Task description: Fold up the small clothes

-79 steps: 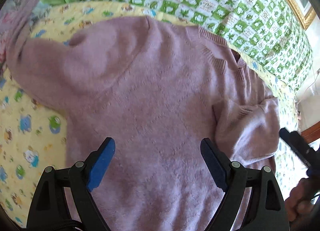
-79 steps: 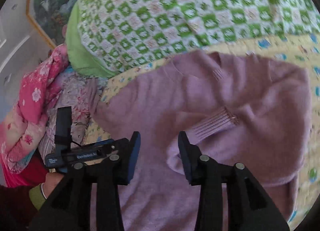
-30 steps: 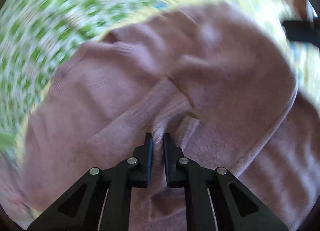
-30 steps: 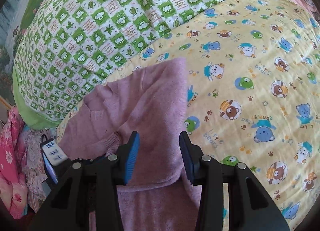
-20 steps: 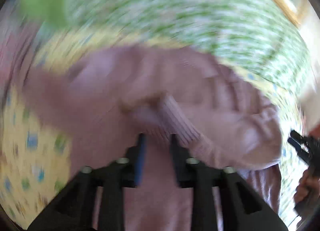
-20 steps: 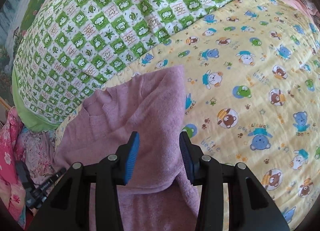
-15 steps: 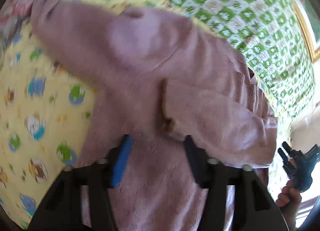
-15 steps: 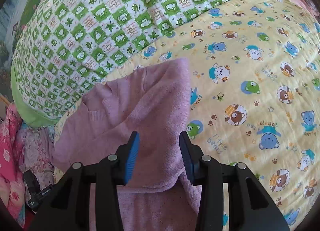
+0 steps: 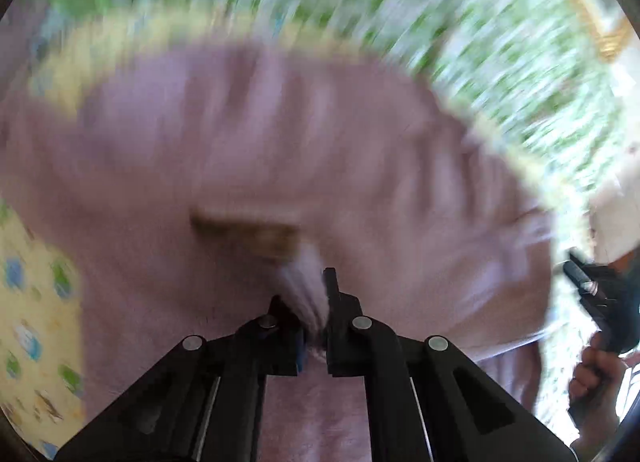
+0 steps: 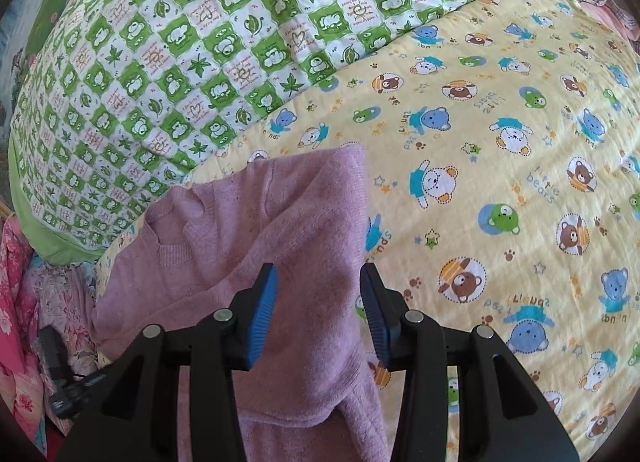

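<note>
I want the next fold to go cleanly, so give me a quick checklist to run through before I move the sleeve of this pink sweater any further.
1. Left claw shut on the ribbed cuff of the pink knitted sweater: ok.
2. Left wrist view sharp enough to judge where the cuff will land: not ok, heavily blurred.
3. Right claw free of cloth: ok; its jaws are opening above the folded right edge, pads not pressing on it.
4. Right side fold lying straight: ok, the edge runs cleanly along the yellow bear-print quilt.
5. Neckline flat: cannot tell.
6. Green checked quilt clear of the sweater: ok from the right wrist view.
</note>
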### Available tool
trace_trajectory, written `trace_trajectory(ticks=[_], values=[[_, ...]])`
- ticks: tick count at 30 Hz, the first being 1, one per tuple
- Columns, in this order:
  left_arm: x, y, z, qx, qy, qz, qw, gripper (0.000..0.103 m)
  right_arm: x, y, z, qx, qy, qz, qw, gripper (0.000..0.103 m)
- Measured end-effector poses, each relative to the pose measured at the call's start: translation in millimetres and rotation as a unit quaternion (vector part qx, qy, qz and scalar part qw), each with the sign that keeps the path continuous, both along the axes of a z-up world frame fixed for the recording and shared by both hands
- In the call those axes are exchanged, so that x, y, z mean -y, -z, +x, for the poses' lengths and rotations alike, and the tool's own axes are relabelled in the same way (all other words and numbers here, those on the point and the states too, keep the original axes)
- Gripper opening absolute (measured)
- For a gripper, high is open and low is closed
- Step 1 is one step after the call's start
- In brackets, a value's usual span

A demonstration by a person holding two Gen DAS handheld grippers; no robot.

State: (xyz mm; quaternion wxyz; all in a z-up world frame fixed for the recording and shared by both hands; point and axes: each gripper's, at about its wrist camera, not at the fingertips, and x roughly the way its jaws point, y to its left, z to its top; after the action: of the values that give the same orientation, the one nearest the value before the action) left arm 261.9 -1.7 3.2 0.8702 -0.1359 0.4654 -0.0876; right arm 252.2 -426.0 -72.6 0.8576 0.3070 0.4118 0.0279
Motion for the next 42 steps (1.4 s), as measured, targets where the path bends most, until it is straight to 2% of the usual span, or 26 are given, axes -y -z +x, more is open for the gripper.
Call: trace_trajectory(ticks=[1,2,3,7,10,12,13,14,15,17,20,23,24,26,28,30,32,33,35,38,42], values=[[-2.6,-16.8,-6.1,0.033,0.002,-0.002,0.9995,0.005,1.0,-1.0,1.2,0.002,0.001,-0.001,1.0,0.05],[-7.5,-30.0,-11.8,0.056,0.001,0.012,0.9984,0.005,1.5,-1.3,3.4,0.005,0.001,-0.005,1.0,0.063],[-12.6,-31.4,-13.0,0.057,0.004,0.02,0.9982,0.005,1.2,-0.5,5.6,0.004,-0.001,-0.009,1.0,0.071],[-33.4,3.5,-14.0,0.004,-0.005,0.028,0.9996,0.005,-7.6,17.0,24.6,-0.013,-0.019,0.002,1.0,0.071],[-47.4,22.6,-22.8,-0.012,-0.04,0.038,0.9984,0.005,-20.5,35.2,43.5,-0.047,-0.037,-0.012,0.998,0.071],[-60.8,34.5,-26.3,-0.025,-0.067,0.018,0.9973,0.005,-21.8,39.4,50.2,-0.045,-0.037,-0.018,0.998,0.071],[-65.4,38.8,-27.6,-0.03,-0.075,0.01,0.9967,0.005,-20.8,37.7,52.5,-0.037,-0.04,-0.018,0.998,0.062],[-64.3,39.6,-27.3,-0.025,-0.08,0.011,0.9965,0.005,-19.2,35.6,54.8,-0.029,-0.048,-0.012,0.998,0.02],[-62.8,37.2,-26.3,-0.02,-0.075,0.015,0.9969,0.005,-16.3,33.6,57.6,-0.024,-0.059,0.002,0.998,0.009],[-51.1,26.3,-22.3,0.003,-0.056,0.023,0.9982,0.005,-6.1,22.2,59.8,-0.017,-0.058,0.004,0.998,0.008],[-36.8,19.1,-14.0,0.026,-0.038,0.036,0.9983,0.005,0.4,9.7,57.9,-0.003,-0.051,-0.031,0.998,0.008],[-29.0,25.6,-8.2,0.024,-0.026,0.052,0.9981,0.006,4.7,21.8,59.6,-0.017,-0.035,-0.056,0.998,0.008],[-26.9,32.7,-6.2,0.018,-0.022,0.07,0.9972,0.007,6.9,30.6,61.6,-0.026,-0.03,-0.054,0.998,0.008],[-29.5,43.7,-6.3,0.005,-0.015,0.086,0.9962,0.011,10.3,45.5,62.5,-0.035,-0.02,-0.039,0.998,0.008],[-35.9,52.9,-11.4,-0.015,-0.013,0.099,0.9949,0.024,11.1,45.2,62.1,-0.034,-0.016,-0.035,0.999,0.01],[-44.2,49.1,-19.1,-0.015,-0.015,0.092,0.9955,0.029,10.3,38.5,58.9,-0.04,-0.007,-0.039,0.998,0.022],[-56.2,39.9,-29.5,-0.011,-0.03,0.093,0.9951,0.044,9.4,28.7,52.2,-0.041,0.001,-0.046,0.998,0.025],[-62.4,37.5,-34.9,-0.008,-0.037,0.093,0.9949,0.046,8.7,23.1,46.6,-0.034,0.002,-0.04,0.999,0.027],[-81.8,28.6,-42.3,-0.008,-0.07,0.093,0.9931,0.058,4.7,13.9,35.1,-0.021,-0.002,-0.025,0.999,0.031],[-114.6,17.6,-48.3,-0.013,-0.126,0.079,0.9888,0.068,-11.4,-0.2,17.4,-0.001,-0.016,-0.014,1.0,0.038],[-161.3,8.0,-33.0,-0.02,-0.196,0.082,0.9771,0.075,-41.6,-11.3,0.0,0.011,-0.051,-0.006,0.999,0.039]])
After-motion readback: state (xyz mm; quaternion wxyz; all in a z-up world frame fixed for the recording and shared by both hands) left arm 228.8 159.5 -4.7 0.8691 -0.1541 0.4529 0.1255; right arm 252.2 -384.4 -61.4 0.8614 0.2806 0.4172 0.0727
